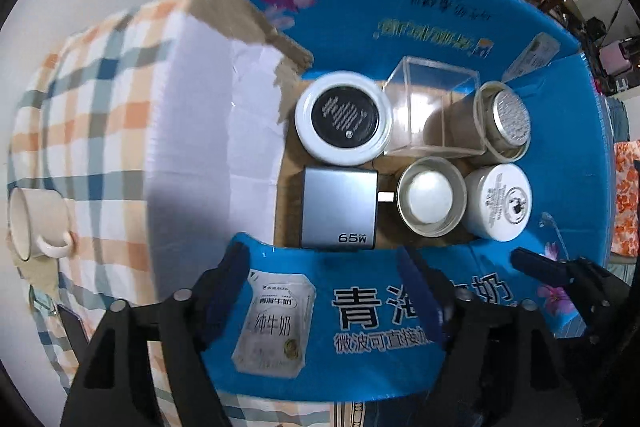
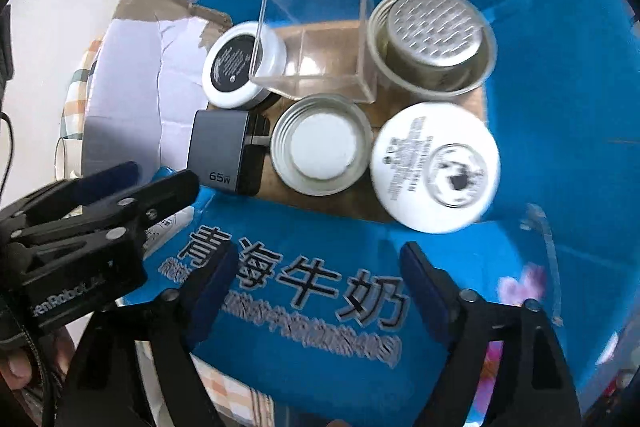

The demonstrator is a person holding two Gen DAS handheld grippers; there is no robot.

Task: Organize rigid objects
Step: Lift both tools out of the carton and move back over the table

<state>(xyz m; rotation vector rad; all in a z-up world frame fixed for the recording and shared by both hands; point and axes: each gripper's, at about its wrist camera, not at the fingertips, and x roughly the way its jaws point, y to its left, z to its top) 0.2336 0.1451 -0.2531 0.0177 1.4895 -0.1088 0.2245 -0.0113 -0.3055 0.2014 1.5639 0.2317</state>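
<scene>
Left tongs (image 1: pixel 320 283): wide, empty, above box (image 1: pixel 360 327) near wall.
Right tongs (image 2: pixel 320 279): wide, empty.
Left view only: mug (image 1: pixel 36 223) on tabletop (image 1: pixel 100 87).

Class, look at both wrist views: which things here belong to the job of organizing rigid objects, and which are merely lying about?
Belongs to the job:
blue carton
65W charger
black-topped white jar
clear plastic box
metal cup in glass jar
open tin lid
white labelled jar
left gripper
right gripper

Lying about:
cream mug
checked tablecloth
</scene>
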